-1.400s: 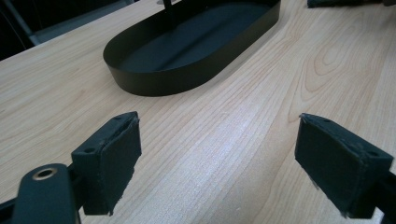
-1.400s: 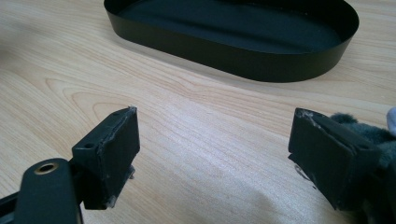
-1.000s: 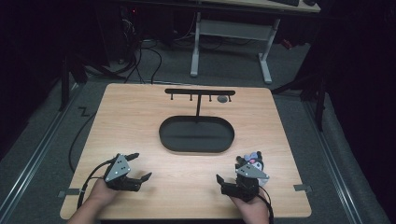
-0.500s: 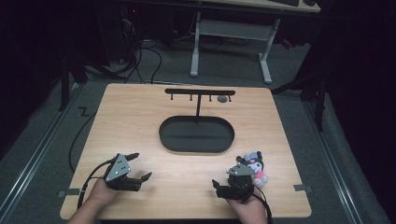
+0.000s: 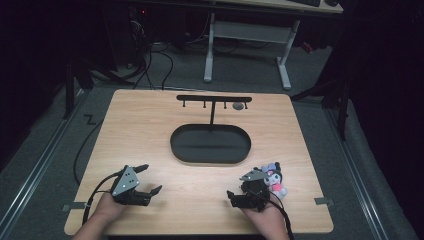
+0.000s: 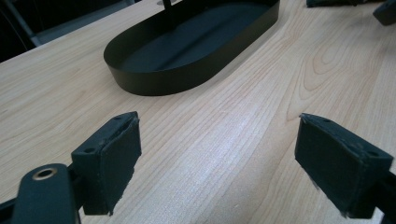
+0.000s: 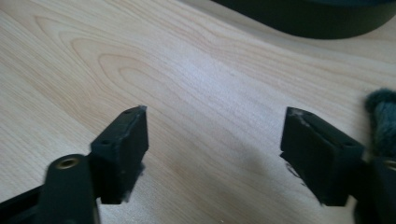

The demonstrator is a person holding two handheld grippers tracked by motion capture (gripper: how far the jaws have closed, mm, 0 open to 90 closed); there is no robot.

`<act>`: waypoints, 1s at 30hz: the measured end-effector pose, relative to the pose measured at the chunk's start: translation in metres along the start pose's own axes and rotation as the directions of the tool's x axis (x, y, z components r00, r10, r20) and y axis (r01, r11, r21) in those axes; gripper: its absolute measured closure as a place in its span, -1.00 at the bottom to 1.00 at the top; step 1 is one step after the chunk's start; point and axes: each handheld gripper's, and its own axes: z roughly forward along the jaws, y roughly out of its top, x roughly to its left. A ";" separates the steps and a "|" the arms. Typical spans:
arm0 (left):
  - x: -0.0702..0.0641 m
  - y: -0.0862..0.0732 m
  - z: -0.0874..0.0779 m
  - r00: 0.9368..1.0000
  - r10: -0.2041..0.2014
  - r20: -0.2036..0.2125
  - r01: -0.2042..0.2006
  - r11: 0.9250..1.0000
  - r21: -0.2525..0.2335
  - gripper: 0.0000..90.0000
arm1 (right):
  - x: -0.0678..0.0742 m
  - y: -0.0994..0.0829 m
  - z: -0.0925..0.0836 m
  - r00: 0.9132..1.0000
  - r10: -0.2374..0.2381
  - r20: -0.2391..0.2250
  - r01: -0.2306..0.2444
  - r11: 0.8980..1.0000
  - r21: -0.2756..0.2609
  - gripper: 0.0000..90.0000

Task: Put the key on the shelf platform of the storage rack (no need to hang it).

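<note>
Right tongs (image 5: 239, 196) have pulled back toward the person, spread wide, nothing held; plush toy (image 5: 272, 179) now lies free on the counter (image 5: 150, 125) just beside them, likely just dropped. Left tongs (image 5: 145, 179) unchanged, also spread. Tray (image 5: 210, 143) empty.

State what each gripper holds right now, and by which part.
Nothing is held. The left gripper and right gripper both stand open over bare wood; the small plush toy lies beside the right one, ungripped.

No readable text, label or number shows anywhere.
</note>
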 end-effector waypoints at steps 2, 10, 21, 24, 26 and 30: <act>0.000 0.000 0.001 1.000 0.003 0.001 -0.003 1.000 -0.001 -0.66 | -0.001 0.004 -0.002 1.000 0.001 0.002 -0.001 1.000 0.017 -0.41; 0.003 0.000 0.000 1.000 -0.014 0.010 0.014 1.000 -0.006 -0.66 | -0.001 0.011 -0.001 1.000 0.000 -0.024 0.002 0.995 0.103 -0.40; 0.001 0.000 0.000 1.000 -0.005 0.008 0.005 1.000 -0.002 -0.66 | -0.006 0.014 -0.005 1.000 0.009 -0.015 -0.007 0.989 0.147 -0.45; 0.001 0.000 0.000 1.000 0.001 0.009 -0.001 1.000 -0.002 -0.66 | -0.006 0.016 -0.006 1.000 -0.001 -0.014 0.003 0.988 0.157 -0.46; 0.002 0.000 0.000 1.000 0.000 0.011 0.000 1.000 -0.003 -0.66 | -0.007 0.017 -0.007 1.000 0.012 -0.027 -0.007 0.985 0.173 -0.46; 0.003 0.000 0.001 1.000 -0.013 0.009 0.013 1.000 -0.002 -0.66 | -0.006 0.018 -0.007 1.000 0.004 -0.030 0.002 0.981 0.194 -0.45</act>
